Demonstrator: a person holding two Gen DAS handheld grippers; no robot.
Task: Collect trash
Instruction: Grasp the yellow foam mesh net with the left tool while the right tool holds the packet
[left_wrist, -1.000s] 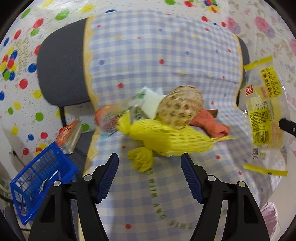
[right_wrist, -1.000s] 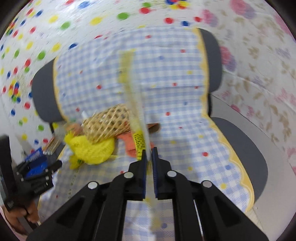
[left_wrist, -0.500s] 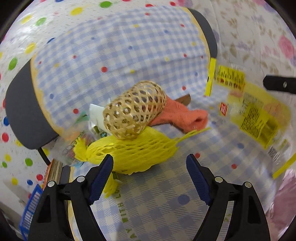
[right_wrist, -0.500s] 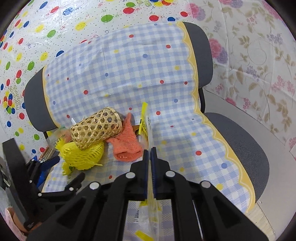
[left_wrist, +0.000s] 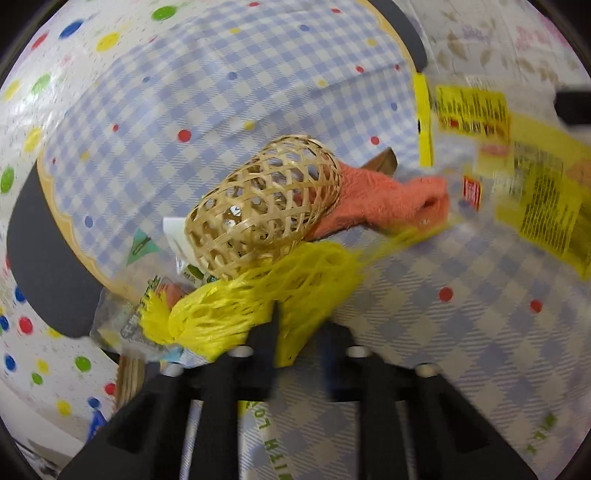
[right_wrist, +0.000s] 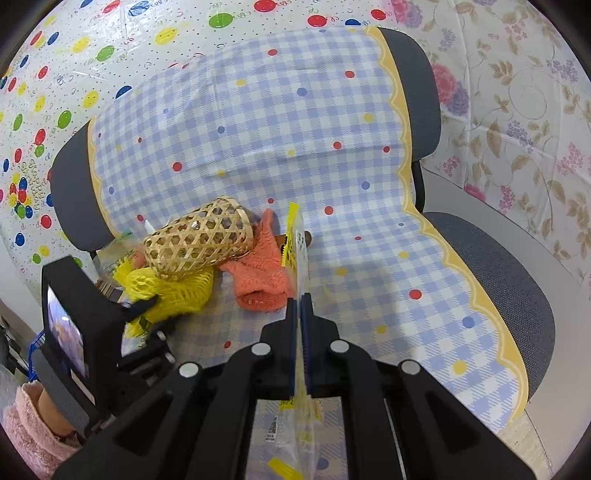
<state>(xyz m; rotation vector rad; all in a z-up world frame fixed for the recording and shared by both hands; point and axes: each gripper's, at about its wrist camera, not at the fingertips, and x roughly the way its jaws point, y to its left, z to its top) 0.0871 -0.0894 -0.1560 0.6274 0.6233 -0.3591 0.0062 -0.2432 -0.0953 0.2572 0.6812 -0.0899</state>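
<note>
My left gripper (left_wrist: 295, 332) has just been closing, and in its own view the jaws pinch the near edge of the crumpled yellow plastic mesh net (left_wrist: 258, 295), which lies on the blue-and-white checked cloth (right_wrist: 295, 129) draped over the grey office chair (right_wrist: 491, 251). My right gripper (right_wrist: 300, 317) is clamped tight on the clear snack wrapper with yellow print (right_wrist: 295, 240), held edge-on above the seat. The worry is the pile: the woven bamboo lattice basket (left_wrist: 266, 206) rests on top of the net, touching it, with the orange fluffy sock (left_wrist: 380, 199) just beside and crumpled clear wrappers (left_wrist: 122, 317) tucked under the net's left end. If I lift now, I judge the basket may roll off the seat, or the mesh may snag its lattice and drag it along. My hold takes only a little mesh, so it could slip out. The wrapper dangling from my right gripper may also brush the sock.
</note>
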